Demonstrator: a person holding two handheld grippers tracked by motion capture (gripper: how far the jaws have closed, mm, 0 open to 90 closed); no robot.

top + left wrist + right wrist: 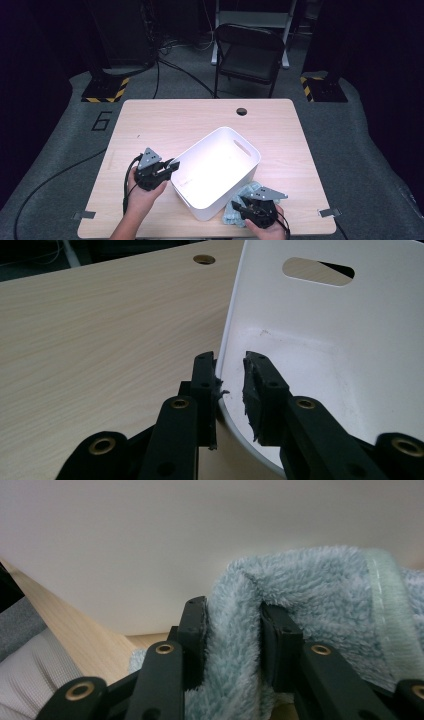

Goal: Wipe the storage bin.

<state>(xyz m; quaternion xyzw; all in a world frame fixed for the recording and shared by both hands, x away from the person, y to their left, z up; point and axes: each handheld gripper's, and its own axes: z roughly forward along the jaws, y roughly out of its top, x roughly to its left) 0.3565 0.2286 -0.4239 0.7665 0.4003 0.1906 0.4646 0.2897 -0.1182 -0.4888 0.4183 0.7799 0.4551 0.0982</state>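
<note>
A white plastic bin (215, 165) with a slot handle stands on the wooden table (165, 120), turned at an angle. My left gripper (172, 164) is at the bin's left corner. In the left gripper view its jaws (230, 365) straddle the bin's rim (220, 385): one pad touches the outer wall and the other stands a little off the inside. A fluffy pale blue towel (250, 189) lies against the bin's front right wall. My right gripper (241, 205) is shut on a fold of it, and the pads (232, 607) press into the towel's pile (320, 585) right before the bin wall (150, 540).
A black folding chair (250, 50) stands beyond the far edge of the table. A cable hole (242, 111) sits near the far edge. The right hand is close to the table's front edge. A grey sleeve (35, 670) shows low in the right gripper view.
</note>
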